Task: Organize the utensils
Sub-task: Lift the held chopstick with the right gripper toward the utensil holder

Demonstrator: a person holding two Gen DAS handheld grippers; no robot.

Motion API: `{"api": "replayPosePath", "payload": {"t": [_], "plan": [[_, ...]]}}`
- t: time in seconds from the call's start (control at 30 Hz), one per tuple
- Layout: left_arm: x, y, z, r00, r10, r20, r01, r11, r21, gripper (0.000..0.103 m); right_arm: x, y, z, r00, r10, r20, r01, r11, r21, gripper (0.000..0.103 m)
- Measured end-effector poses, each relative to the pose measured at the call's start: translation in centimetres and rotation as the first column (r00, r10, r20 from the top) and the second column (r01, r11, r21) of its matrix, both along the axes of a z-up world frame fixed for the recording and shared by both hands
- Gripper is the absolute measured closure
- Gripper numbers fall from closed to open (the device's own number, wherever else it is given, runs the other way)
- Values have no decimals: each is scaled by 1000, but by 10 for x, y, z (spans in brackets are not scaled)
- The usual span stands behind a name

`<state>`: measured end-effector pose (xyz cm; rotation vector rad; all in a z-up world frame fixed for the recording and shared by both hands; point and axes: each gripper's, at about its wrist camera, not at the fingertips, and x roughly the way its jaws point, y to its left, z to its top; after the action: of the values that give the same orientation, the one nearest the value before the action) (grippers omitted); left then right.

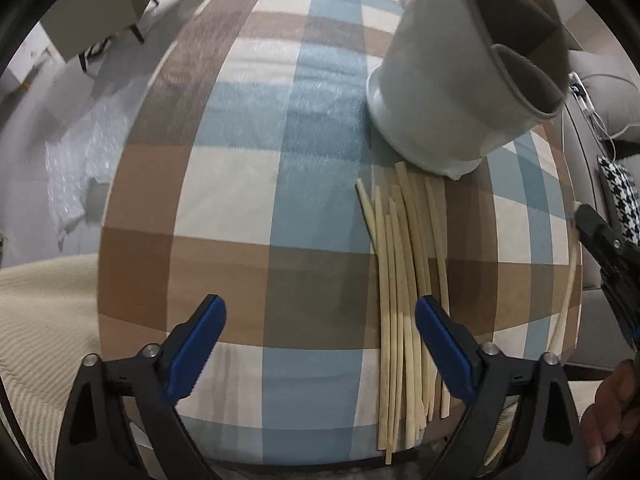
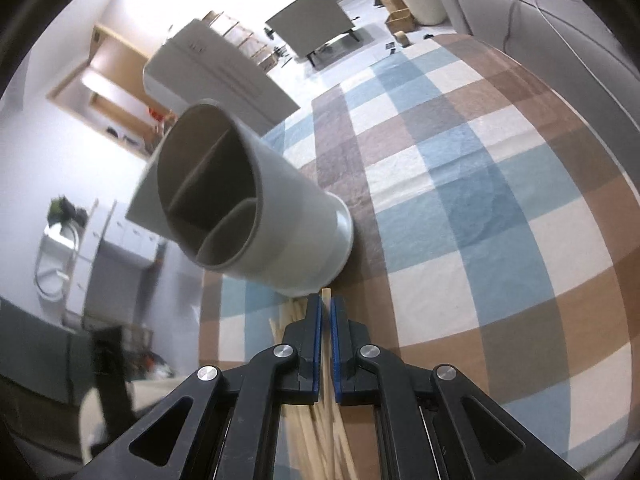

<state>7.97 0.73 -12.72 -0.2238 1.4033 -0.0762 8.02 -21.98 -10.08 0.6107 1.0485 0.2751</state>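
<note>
The cloth (image 1: 240, 160) is soft woven fabric, matt and faintly fuzzy, under pale, bare, matt wooden chopsticks (image 1: 400, 280) and a smooth, satin grey plastic holder (image 1: 432, 92), while the left gripper (image 1: 320, 344) has matt black plastic arms, textured blue pads (image 1: 200, 344) and shiny metal rivets (image 1: 150, 351).

The left gripper (image 1: 320, 344) hangs with its blue-padded jaws wide apart over the checked tablecloth (image 1: 240, 184); a bundle of pale chopsticks (image 1: 404, 280) lies just beside its right finger; the grey divided holder (image 1: 452, 92) stands just beyond them.
</note>
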Motion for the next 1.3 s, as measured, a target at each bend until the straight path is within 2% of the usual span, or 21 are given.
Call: {"api": "replayPosePath", "payload": {"t": [0.13, 0.23, 0.33, 0.43, 0.5, 0.53, 0.63, 0.67, 0.8, 0.87, 0.97, 1.13, 1.2, 1.3], "plan": [[2, 1, -9, 999, -9, -31, 8, 1000, -26, 24, 0, -10, -4, 999, -33, -14, 34, 999, 37, 99], [3, -7, -12, 999, -29, -29, 29, 999, -19, 29, -1, -16, -6, 998, -59, -16, 59, 997, 44, 99], [6, -11, -15, 999, -40, -24, 40, 999, -1, 32, -1, -19, 0, 996, -86, 21, 85, 995, 42, 99], [8, -13, -14, 999, -45, 5, 45, 999, 29, 37, -2, -18, 8, 992, -103, 78, 104, 995, -5, 99], [8, -11, -12, 999, -35, 20, 34, 999, 24, 45, -2, -17, 11, 989, -107, 106, 111, 993, -29, 99], [8, -9, -11, 999, -29, 24, 29, 999, 28, 53, -2, -16, 11, 988, -108, 112, 113, 993, -37, 99], [8, -6, -11, 999, -21, 29, 21, 1000, 9, 61, -1, -15, 12, 986, -112, 121, 119, 992, -50, 99], [8, -6, -10, 999, -25, 34, 24, 1000, 13, 67, 0, -15, 12, 986, -113, 123, 120, 992, -50, 99], [17, -12, -6, 998, -37, 51, 35, 998, 43, 69, 1, -14, 13, 985, -111, 130, 120, 991, -61, 99], [18, -13, -8, 998, -33, 48, 29, 995, 91, 68, 0, -12, 14, 985, -107, 136, 117, 990, -74, 99], [18, -7, -7, 999, -13, 49, 9, 996, 83, 68, -1, -9, 16, 984, -98, 150, 113, 989, -92, 99], [23, -20, -8, 997, -59, 53, 52, 989, 139, 68, -1, -8, 19, 981, -102, 165, 120, 987, -103, 99], [24, -31, -9, 996, -81, 41, 74, 986, 150, 71, -2, -7, 20, 980, -103, 168, 123, 986, -109, 99], [18, -32, -6, 993, -98, 66, 86, 981, 177, 95, -2, -5, 20, 981, -98, 168, 118, 986, -116, 99]]}}
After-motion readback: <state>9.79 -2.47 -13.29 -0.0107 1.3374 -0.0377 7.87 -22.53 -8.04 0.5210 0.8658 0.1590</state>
